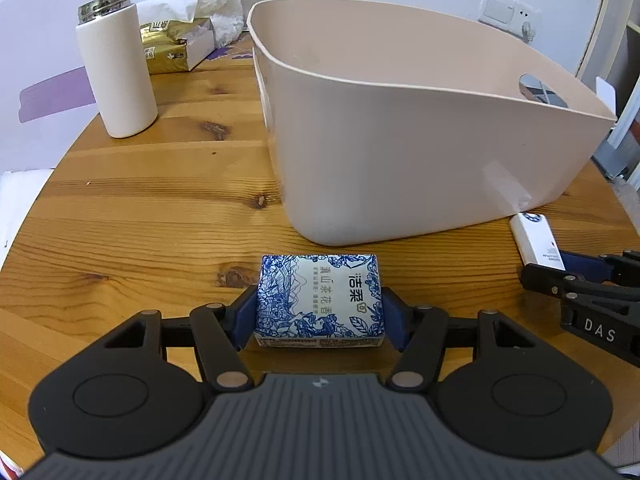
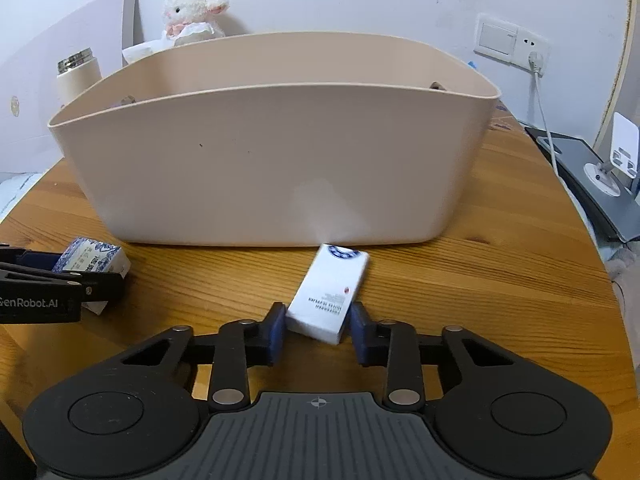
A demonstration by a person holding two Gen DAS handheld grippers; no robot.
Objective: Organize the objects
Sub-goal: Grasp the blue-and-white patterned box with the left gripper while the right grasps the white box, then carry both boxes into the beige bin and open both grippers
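Both grippers at pickups by bin.
Left clamped on tissue pack; right bracketing box, contact unclear, could twist out skewed.

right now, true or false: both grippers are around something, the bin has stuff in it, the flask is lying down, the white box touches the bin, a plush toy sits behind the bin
1. Both grippers are around something: true. The left gripper brackets the tissue pack, the right gripper the white box.
2. The bin has stuff in it: cannot tell; its floor is hidden.
3. The flask is lying down: false, it stands upright.
4. The white box touches the bin: true, its far end meets the wall.
5. Plush toy behind the bin: true.
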